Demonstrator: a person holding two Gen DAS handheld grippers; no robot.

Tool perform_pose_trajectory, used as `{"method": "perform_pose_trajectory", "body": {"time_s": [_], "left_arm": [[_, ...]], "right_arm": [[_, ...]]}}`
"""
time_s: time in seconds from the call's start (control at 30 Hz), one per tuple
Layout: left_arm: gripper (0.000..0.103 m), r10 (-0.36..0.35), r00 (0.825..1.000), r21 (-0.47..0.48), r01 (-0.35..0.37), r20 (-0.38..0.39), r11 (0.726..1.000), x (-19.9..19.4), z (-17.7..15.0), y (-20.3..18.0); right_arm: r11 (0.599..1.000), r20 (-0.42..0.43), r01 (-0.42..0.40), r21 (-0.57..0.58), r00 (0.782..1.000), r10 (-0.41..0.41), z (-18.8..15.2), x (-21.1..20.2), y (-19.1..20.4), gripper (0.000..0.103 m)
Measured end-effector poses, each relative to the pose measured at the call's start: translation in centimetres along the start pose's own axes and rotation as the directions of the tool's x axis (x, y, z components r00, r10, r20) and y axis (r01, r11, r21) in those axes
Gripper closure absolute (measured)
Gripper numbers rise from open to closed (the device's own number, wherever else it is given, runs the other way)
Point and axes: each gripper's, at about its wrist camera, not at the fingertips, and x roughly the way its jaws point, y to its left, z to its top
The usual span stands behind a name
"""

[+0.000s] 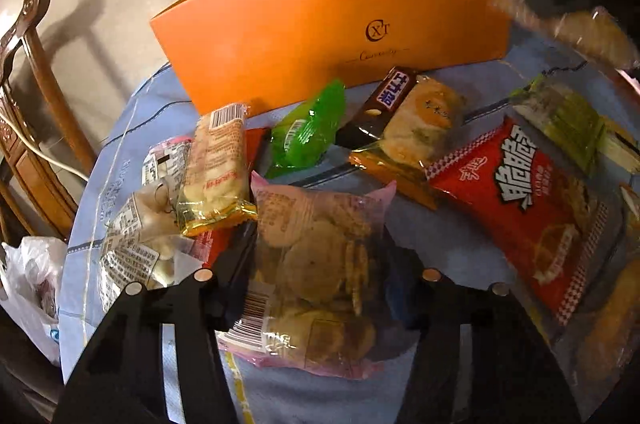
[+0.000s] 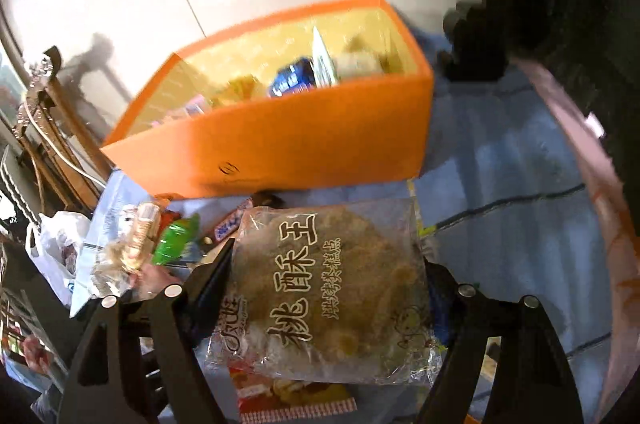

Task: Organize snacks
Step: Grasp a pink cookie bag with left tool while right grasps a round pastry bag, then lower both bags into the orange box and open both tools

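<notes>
My left gripper (image 1: 320, 256) is low over the table, its two black fingers closed against the sides of a clear, pink-edged biscuit pack (image 1: 320, 256) that lies on the blue cloth. My right gripper (image 2: 328, 264) is shut on a clear walnut-cake pack (image 2: 336, 288) and holds it above the table. That pack also appears, blurred, at the top right of the left wrist view (image 1: 560, 23). Behind the snacks stands an open orange box (image 2: 300, 143), with several snacks inside. In the left wrist view only the box's front wall (image 1: 320, 23) shows.
Loose snacks lie before the box: a red pack (image 1: 532, 207), a green pack (image 1: 308, 131), a chocolate bar (image 1: 384, 103), a pastry pack (image 1: 420, 127), a yellow-edged pack (image 1: 216, 167). A wooden chair (image 1: 36, 103) and a white plastic bag (image 1: 32, 284) stand left of the table.
</notes>
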Motion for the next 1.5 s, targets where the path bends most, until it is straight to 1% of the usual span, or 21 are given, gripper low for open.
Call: {"method": "perform_pose_trajectory", "body": {"time_s": [0.07,0.2,0.3,0.33,0.4,0.5,0.53,0.6,0.67,0.73,0.83,0.93,1.07,1.1,1.13,1.17,1.2,1.23,1.4,1.43,1.5], "left_arm": [[0.050,-0.016,1.000,-0.036,0.016,-0.003,0.999,-0.6,0.1,0.5],[0.050,-0.012,0.999,-0.074,0.015,0.044,0.997,-3.7,0.6,1.1],[0.050,-0.059,0.997,-0.158,0.066,0.048,0.985,-5.9,1.7,2.3],[0.050,-0.073,0.996,-0.182,0.082,0.055,0.980,-6.8,2.3,3.0],[0.050,-0.069,0.993,-0.200,0.088,0.101,0.976,-8.7,3.8,4.0],[0.050,-0.065,0.987,-0.222,0.098,0.149,0.970,-10.4,6.3,4.9],[0.050,-0.046,0.983,-0.231,0.087,0.176,0.969,-11.1,8.0,5.5],[0.050,-0.006,0.979,-0.229,0.053,0.202,0.972,-11.5,10.3,6.4],[0.050,0.031,0.973,-0.243,0.026,0.229,0.970,-11.5,13.4,7.8],[0.051,0.079,0.971,-0.272,-0.015,0.227,0.962,-10.6,16.5,9.2],[0.053,0.114,0.966,-0.308,-0.038,0.233,0.951,-9.4,20.3,11.0],[0.054,0.131,0.962,-0.305,-0.053,0.241,0.951,-8.3,22.3,11.6],[0.053,0.110,0.963,-0.275,-0.039,0.245,0.961,-6.6,23.7,10.8],[0.039,0.091,0.966,-0.262,-0.025,0.244,0.965,-6.2,24.0,10.5],[0.019,0.075,0.967,-0.249,-0.012,0.244,0.968,-5.8,24.2,10.2],[0.004,0.089,0.963,-0.254,-0.023,0.254,0.967,-5.6,24.0,10.1],[0.004,0.127,0.954,-0.258,-0.056,0.270,0.964,-5.6,24.0,9.8],[0.004,0.145,0.953,-0.252,-0.076,0.266,0.965,-5.4,23.9,9.7],[0.004,0.162,0.957,-0.275,-0.093,0.240,0.957,-5.2,22.1,10.7],[0.004,0.166,0.959,-0.276,-0.099,0.229,0.956,-5.4,21.1,11.4],[0.004,0.177,0.960,-0.264,-0.117,0.217,0.957,-5.8,19.5,12.1]], "right_arm": [[1.000,0.014,-0.015,-0.002,1.000,0.015,0.3,-1.3,0.6,0.023],[0.999,0.068,-0.028,-0.021,0.997,0.029,1.6,-4.2,0.3,0.023],[0.999,0.114,-0.046,-0.024,0.992,0.048,2.6,-5.9,0.4,0.023],[0.998,0.140,-0.065,-0.015,0.988,0.067,3.1,-6.7,0.3,0.023],[0.996,0.189,-0.084,-0.009,0.978,0.085,3.9,-7.9,0.3,0.022],[0.997,0.254,-0.054,-0.055,0.965,0.067,6.5,-8.9,0.9,0.023],[0.997,0.268,-0.051,-0.066,0.961,0.067,7.3,-9.0,1.0,0.023],[0.996,0.300,-0.015,-0.085,0.953,0.039,9.7,-8.4,1.1,0.023],[0.995,0.301,-0.027,-0.094,0.952,0.054,11.9,-7.2,1.0,0.023],[0.994,0.298,-0.016,-0.112,0.953,0.049,14.4,-5.3,1.2,0.023],[0.994,0.294,-0.020,-0.108,0.954,0.052,17.3,-3.1,1.3,0.023],[0.996,0.272,-0.049,-0.081,0.960,0.069,19.0,-0.8,1.0,0.023],[0.996,0.251,-0.056,-0.074,0.965,0.073,19.8,1.2,1.0,0.021],[0.995,0.238,-0.062,-0.080,0.968,0.080,20.0,1.9,1.0,0.018],[0.995,0.237,-0.065,-0.080,0.968,0.082,19.6,2.0,0.8,0.005],[0.996,0.234,-0.053,-0.075,0.970,0.069,19.7,2.1,0.7,0.003],[0.996,0.228,-0.042,-0.073,0.972,0.058,19.6,2.0,0.5,0.003],[0.997,0.219,-0.030,-0.074,0.975,0.045,19.5,2.0,0.4,0.003],[0.997,0.211,-0.005,-0.071,0.977,0.020,18.4,0.7,-0.8,0.003],[0.998,0.205,-0.005,-0.064,0.979,0.018,18.0,0.2,-1.1,0.003],[0.997,0.171,-0.030,-0.066,0.984,0.041,17.0,-0.6,-0.8,0.003]]}}
